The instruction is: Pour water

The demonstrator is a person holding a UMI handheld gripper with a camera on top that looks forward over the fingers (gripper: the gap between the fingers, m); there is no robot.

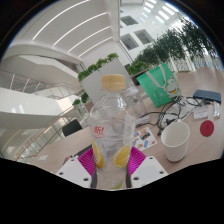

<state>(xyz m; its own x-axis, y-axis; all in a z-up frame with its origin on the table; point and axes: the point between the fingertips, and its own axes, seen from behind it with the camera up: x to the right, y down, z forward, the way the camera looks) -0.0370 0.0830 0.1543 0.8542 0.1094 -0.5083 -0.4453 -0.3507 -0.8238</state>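
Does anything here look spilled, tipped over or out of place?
Nothing looks spilled or broken. The hand-held gripper is closed on a clear water bottle, which is upright with its yellow cap on. The white cup stands upright on the table. The only untidy thing is a tangle of cables behind the cup.

Bottle left of cup
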